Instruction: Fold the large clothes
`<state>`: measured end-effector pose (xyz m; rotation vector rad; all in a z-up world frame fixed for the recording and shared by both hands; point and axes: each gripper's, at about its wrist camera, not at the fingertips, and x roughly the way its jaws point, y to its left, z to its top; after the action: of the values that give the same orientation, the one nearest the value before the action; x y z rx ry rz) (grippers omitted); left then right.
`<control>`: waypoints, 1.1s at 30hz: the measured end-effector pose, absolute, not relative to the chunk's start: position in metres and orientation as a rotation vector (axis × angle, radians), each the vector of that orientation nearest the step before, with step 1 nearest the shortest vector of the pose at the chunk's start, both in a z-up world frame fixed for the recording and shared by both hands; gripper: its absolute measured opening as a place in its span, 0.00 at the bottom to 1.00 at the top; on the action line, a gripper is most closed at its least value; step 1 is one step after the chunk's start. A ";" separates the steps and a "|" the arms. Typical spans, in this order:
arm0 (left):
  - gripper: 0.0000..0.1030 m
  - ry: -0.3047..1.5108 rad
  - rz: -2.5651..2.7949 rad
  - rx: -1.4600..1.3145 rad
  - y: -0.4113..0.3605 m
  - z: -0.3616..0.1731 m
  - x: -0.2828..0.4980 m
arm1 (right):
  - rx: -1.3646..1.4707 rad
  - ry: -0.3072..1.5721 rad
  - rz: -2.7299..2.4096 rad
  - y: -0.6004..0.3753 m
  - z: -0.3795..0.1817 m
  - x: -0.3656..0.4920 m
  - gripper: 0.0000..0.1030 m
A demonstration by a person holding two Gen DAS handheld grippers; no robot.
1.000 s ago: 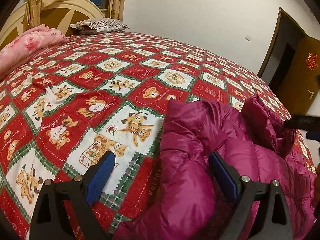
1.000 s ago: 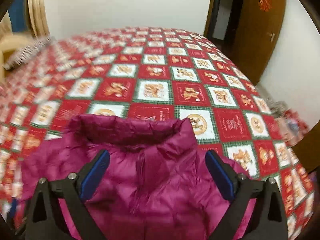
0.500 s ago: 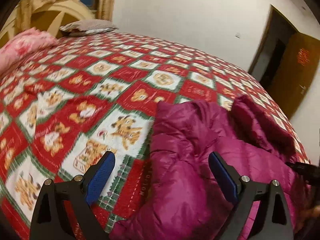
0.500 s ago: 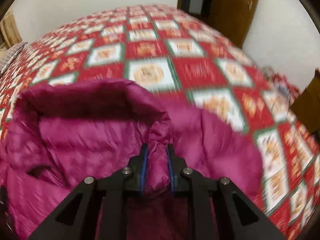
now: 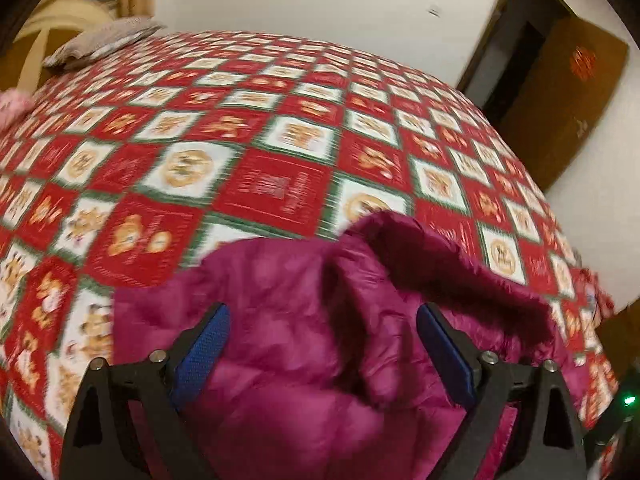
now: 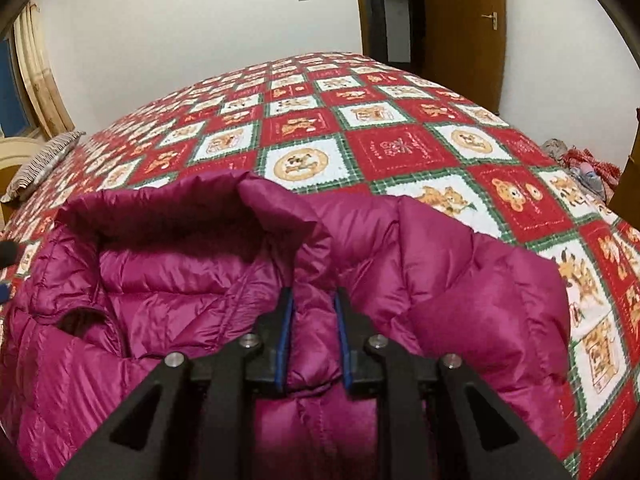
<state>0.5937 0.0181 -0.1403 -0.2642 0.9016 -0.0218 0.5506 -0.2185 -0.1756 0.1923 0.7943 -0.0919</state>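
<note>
Magenta puffer jacket spread out on the bed, near the closer edge, lying on a red, white and green patchwork bedspread with teddy bear squares. Collar end bunched up and pointing toward the far side of the bed.

Right gripper: jaws pinched nearly together on a fold of the jacket right by the front opening, just below the collar. Fabric squeezed tight between the blue pads, bulging out above and below them.

Left gripper: jaws wide but closing in, hanging over a puffy part of the jacket near its left edge. Jacket fabric between the blue pads, but pads not pressing on it as far as visible. Pretty blurry view on this side, so hard to say more.

Striped pillow up by the cream headboard, bit of pink bedding at the far left edge. Brown wooden door with a red decoration open at the far wall, curtains by the window on the left.
</note>
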 end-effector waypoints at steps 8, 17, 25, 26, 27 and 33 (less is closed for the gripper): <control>0.09 0.835 -0.075 -0.243 0.005 -0.129 0.575 | 0.232 0.785 -0.075 -0.223 -0.177 0.548 0.20; 0.13 0.852 -0.027 -0.332 0.026 -0.186 0.570 | 0.244 0.785 -0.067 -0.224 -0.177 0.548 0.22; 0.13 0.815 -0.047 -0.390 0.033 -0.190 0.566 | 0.210 0.790 -0.079 -0.223 -0.161 0.536 0.32; 0.13 0.812 -0.047 -0.392 0.033 -0.190 0.566 | 0.209 0.760 -0.084 -0.224 -0.153 0.529 0.34; 0.13 0.811 -0.045 -0.391 0.031 -0.191 0.568 | 0.201 0.712 -0.098 -0.225 -0.141 0.521 0.34; 0.13 0.808 -0.048 -0.389 0.031 -0.191 0.567 | 0.221 0.637 -0.109 -0.218 -0.086 0.557 0.42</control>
<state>0.5672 0.0307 -0.1906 -0.3890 0.8083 -0.0480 0.5572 -0.2179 -0.0856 0.2209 0.6369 -0.1087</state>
